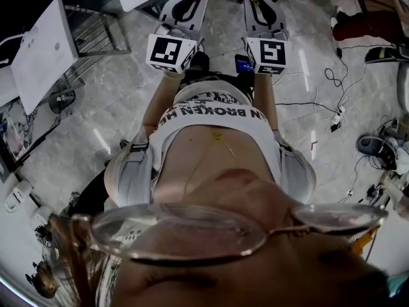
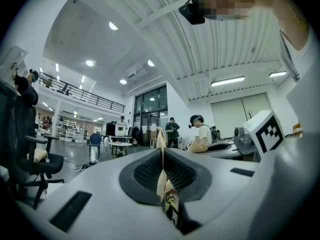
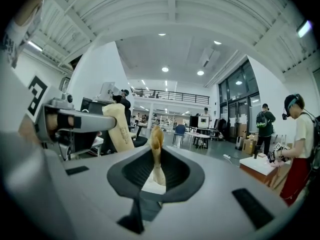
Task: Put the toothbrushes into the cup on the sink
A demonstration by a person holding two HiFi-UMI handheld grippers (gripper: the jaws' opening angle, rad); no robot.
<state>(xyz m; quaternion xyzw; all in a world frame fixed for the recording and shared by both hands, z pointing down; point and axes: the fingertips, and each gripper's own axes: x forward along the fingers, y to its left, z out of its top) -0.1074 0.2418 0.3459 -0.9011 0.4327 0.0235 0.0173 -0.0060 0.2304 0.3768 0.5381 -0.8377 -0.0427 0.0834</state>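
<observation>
Both grippers are raised in front of the person's chest, pointing away from the body into an open hall. My left gripper (image 2: 161,151) is shut on a slim beige toothbrush (image 2: 163,179) with printed wrapping at its lower end. My right gripper (image 3: 157,154) is shut on another beige toothbrush (image 3: 156,139) that sticks up between the jaws. In the head view the left gripper (image 1: 192,5) and right gripper (image 1: 257,5) lie side by side, marker cubes (image 1: 171,51) toward me. The right gripper view shows the left gripper's toothbrush (image 3: 118,129). No cup or sink is in view.
Below me is a marble floor with a white panel (image 1: 41,53) and a metal rack (image 1: 96,34) at left, and cables (image 1: 332,107) at right. In the hall stand a person in a white shirt (image 3: 300,134), small tables (image 2: 120,145) and an office chair (image 2: 35,161).
</observation>
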